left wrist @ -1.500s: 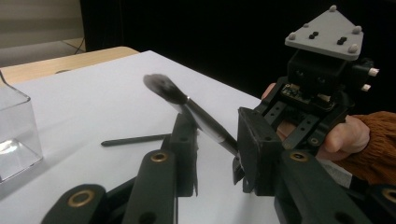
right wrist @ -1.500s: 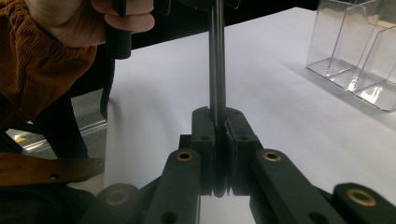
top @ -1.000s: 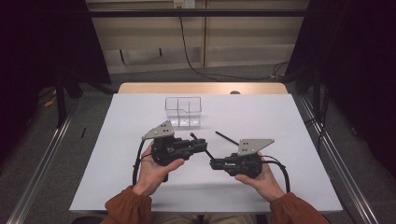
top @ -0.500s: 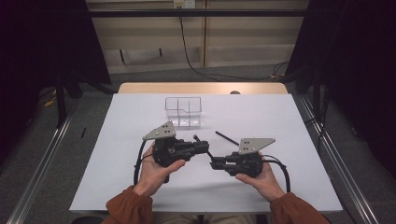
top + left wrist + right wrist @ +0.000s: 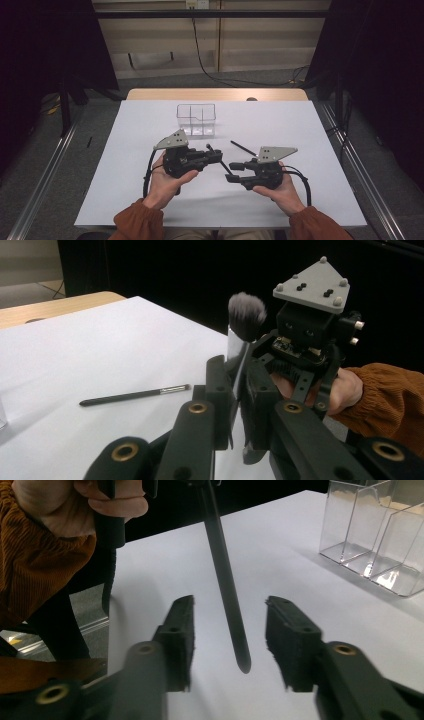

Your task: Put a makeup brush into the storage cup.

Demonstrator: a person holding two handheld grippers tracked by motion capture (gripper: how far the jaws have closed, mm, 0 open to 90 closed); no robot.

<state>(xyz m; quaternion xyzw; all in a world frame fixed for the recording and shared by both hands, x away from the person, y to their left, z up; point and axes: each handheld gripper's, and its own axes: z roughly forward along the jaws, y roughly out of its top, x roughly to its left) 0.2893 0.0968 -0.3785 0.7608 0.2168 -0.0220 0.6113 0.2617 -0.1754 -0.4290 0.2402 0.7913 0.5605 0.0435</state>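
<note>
Near the desk (image 5: 125, 150) front, left gripper (image 5: 216, 156) clamps the makeup brush (image 5: 246, 315) for handover; right gripper (image 5: 230, 645), jaws just opening, lets its handle go, organizer (image 5: 196, 120) waiting beyond.

The high view sits above the person's side, looking forward and down over the whole white table (image 5: 125, 200), far enough back to take in the floor and the wall beyond. The left gripper view rides low and close, looking along its own jaws toward the right side of the table, where the right gripper (image 5: 300, 365) faces it. The right gripper view looks back the other way, close above the table, toward the clear organizer (image 5: 375, 540). Both gripper views share the makeup brush (image 5: 245, 325), and the high view covers everything they see.
</note>
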